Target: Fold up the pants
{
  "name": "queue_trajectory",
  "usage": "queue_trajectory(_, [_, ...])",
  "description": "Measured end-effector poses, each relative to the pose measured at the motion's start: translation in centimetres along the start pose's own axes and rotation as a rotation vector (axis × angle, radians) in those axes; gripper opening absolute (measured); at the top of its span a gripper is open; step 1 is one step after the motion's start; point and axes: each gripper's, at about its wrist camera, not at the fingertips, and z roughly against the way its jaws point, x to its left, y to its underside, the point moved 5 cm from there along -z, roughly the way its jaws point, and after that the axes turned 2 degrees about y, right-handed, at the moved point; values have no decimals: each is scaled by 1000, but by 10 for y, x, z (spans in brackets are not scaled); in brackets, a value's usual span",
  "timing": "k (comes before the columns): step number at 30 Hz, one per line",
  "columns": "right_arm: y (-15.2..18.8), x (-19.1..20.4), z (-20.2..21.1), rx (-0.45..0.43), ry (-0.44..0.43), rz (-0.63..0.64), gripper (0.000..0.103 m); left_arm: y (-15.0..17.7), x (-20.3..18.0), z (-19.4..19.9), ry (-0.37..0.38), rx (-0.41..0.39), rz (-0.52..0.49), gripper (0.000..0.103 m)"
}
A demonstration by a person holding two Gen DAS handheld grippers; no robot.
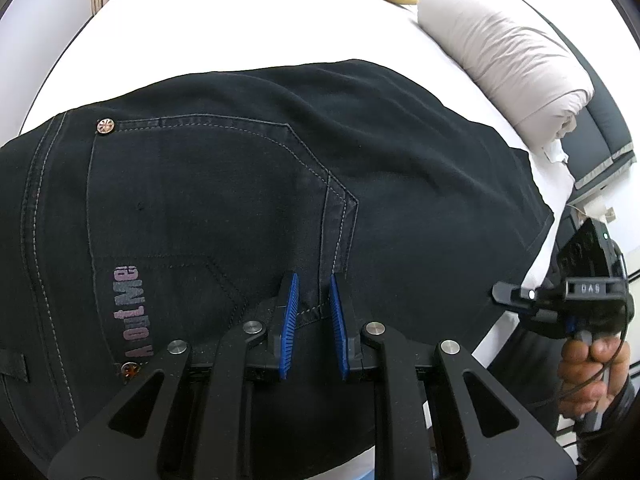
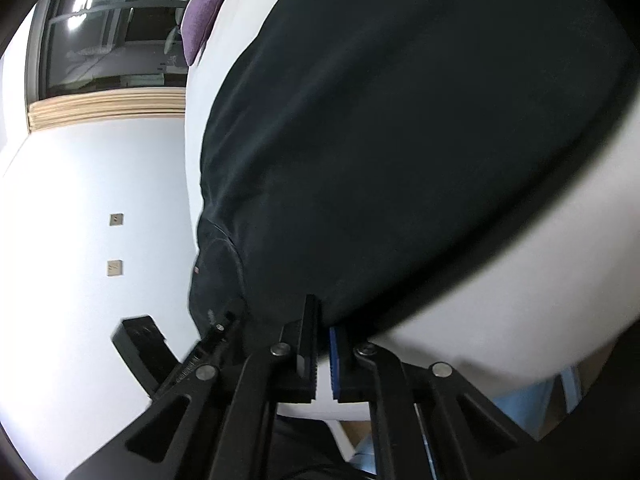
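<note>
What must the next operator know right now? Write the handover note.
Left claw: open, pads on either side of a seam at the near edge of the pants, not clamped.
Right claw: nearly closed at the pants' edge; whether it pinches cloth is unclear.
Pants: spread on the white bed, back pocket facing up.
Done: laid out flat.
Left: secure both grips, then fold.

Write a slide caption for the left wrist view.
Left gripper open over the black pants' back-pocket seam on the white bed.
</note>
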Motion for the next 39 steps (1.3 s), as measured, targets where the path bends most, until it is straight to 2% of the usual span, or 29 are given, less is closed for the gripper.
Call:
queue_trajectory(6, [5,-11,2,2,-33,-34,7,0,0,0,-2,-5,1,16])
queue_trajectory(7, [5,-9,5,15,-29,-38,15,-1,-1,2,-8,-6,-1,16])
queue_trajectory(8, [7,-7,8,37,-18,-38,30,-3,-2,4,-18,-8,-1,16])
queue_trajectory(9, [9,-3,14,62,1,-24,40,-5,-3,9,-30,-14,-4,16])
queue_trajectory(10, [10,4,21,62,30,11,44,-11,-6,16,-33,-35,-13,16])
queue_trajectory(12, [6,29,43,19,56,147,44,-29,-14,27,-18,-81,-34,16])
queue_trajectory(14, [-11,54,55,-22,3,203,43,-58,-26,27,1,-111,-64,16])
queue_trajectory(16, [-37,76,48,-46,-79,233,42,-91,-39,15,-1,-126,-112,16])
queue_trajectory(18, [-64,89,27,-46,-118,244,42,-120,-53,-10,25,-107,-154,16])
queue_trajectory(20, [-90,90,-8,7,-144,231,42,-142,-65,-46,59,-52,-175,16])
queue_trajectory(21, [-102,83,-23,16,-126,219,42,-149,-69,-65,64,-16,-179,16])
queue_trajectory(22, [-116,68,-37,17,-76,175,41,-156,-70,-88,34,24,-187,16])
queue_trajectory(23, [-125,58,-43,19,-68,145,21,-161,-69,-101,19,35,-193,16])
queue_trajectory(24, [-138,47,-44,4,-95,123,13,-165,-69,-111,26,31,-192,16])
queue_trajectory(25, [-153,32,-35,-46,-89,93,0,-170,-67,-117,47,11,-177,16])
queue_trajectory(27, [-175,6,-10,-131,-122,18,0,-178,-61,-119,96,-10,-133,16])
queue_trajectory(28, [-190,-10,12,-207,-126,-8,0,-183,-56,-119,112,-24,-115,16])
queue_trajectory(31, [-218,-47,69,-403,-72,-91,0,-196,-44,-114,71,-80,-101,16])
queue_trajectory(33, [-226,-62,105,-530,-28,-171,6,-199,-38,-106,33,-110,-76,16])
queue_trajectory(34, [-224,-58,114,-561,-23,-175,12,-200,-37,-100,10,-122,-63,16])
queue_trajectory(35, [-221,-50,114,-560,-40,-159,16,-198,-40,-96,-4,-123,-64,16])
queue_trajectory(36, [-214,-31,104,-519,-84,-110,18,-192,-49,-92,1,-124,-73,16])
queue_trajectory(37, [-204,-10,85,-447,-127,-57,25,-186,-60,-87,12,-126,-84,16])
queue_trajectory(39, [-183,19,44,-302,-178,15,27,-167,-83,-86,45,-105,-114,17])
